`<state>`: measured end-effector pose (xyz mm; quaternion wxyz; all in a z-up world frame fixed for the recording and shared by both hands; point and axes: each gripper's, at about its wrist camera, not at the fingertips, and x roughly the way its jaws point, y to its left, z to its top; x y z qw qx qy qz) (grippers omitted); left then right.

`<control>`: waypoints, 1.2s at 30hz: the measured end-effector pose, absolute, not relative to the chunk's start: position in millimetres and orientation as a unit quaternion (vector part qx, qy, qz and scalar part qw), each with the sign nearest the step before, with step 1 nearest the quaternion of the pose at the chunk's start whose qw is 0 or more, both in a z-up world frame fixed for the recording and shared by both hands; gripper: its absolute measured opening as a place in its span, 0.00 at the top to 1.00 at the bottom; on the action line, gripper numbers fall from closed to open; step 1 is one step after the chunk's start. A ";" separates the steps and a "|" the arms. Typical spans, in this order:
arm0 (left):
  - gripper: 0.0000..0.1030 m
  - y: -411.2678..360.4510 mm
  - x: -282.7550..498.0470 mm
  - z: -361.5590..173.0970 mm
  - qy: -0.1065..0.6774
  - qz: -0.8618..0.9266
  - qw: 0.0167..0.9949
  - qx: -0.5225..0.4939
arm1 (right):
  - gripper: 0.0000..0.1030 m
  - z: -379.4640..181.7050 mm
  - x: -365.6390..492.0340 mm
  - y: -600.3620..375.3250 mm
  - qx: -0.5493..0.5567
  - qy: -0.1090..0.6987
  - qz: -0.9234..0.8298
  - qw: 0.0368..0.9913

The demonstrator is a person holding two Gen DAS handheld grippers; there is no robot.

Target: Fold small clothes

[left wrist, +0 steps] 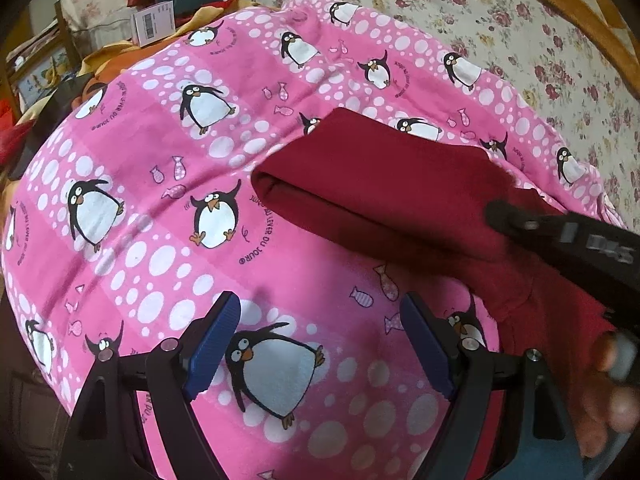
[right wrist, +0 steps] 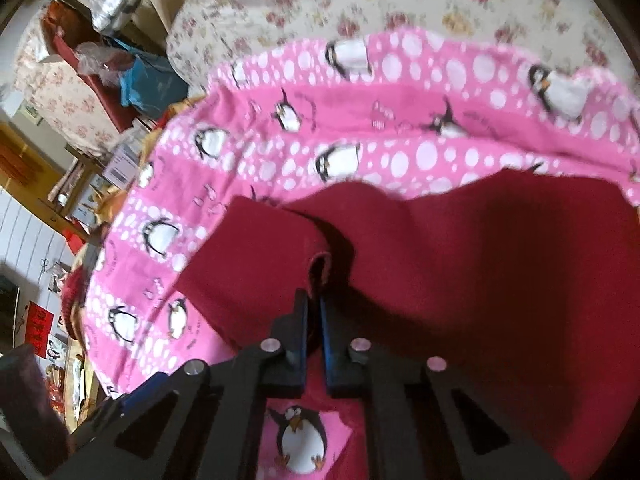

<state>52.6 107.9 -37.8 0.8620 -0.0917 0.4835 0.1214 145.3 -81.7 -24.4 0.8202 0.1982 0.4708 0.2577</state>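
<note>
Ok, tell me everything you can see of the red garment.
The red garment is plain dark red, soft-looking knit, partly folded with a rounded fold at one end. It lies on the pink penguin cloth. The right gripper is shut on a raised edge of it; the left gripper is open, off it.

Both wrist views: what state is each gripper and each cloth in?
Left gripper: open, empty, above the pink penguin cloth.
Right gripper: shut on a raised edge of the red garment.
Red garment: partly folded, lying on the penguin cloth.
Pink penguin cloth: spread out under the garment.
</note>
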 end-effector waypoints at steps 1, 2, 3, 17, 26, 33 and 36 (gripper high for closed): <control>0.37 107.5 51.7 -36.6 0.482 0.119 0.863 -0.093 | 0.95 -20.0 142.6 -86.1 0.200 0.465 0.259 0.823; 0.37 107.0 50.4 -35.2 0.480 0.116 0.864 -0.094 | 0.95 -13.3 138.2 -94.5 0.206 0.456 0.262 0.825; 0.37 105.7 49.3 -33.7 0.477 0.112 0.866 -0.095 | 0.95 -8.6 135.8 -101.7 0.211 0.452 0.263 0.826; 0.37 63.3 40.9 -23.9 0.464 0.022 0.882 -0.076 | 0.95 21.1 82.3 -215.9 0.203 0.430 0.211 0.854; 0.37 32.3 43.2 -25.0 0.466 -0.006 0.883 -0.055 | 0.95 18.6 58.5 -325.8 0.207 0.437 0.117 0.867; 0.37 18.4 47.6 -32.8 0.477 -0.008 0.878 -0.045 | 0.95 8.1 40.4 -388.6 0.212 0.447 0.058 0.867; 0.37 14.0 49.5 -35.1 0.478 -0.008 0.877 -0.040 | 0.95 4.3 35.5 -406.8 0.213 0.446 0.038 0.869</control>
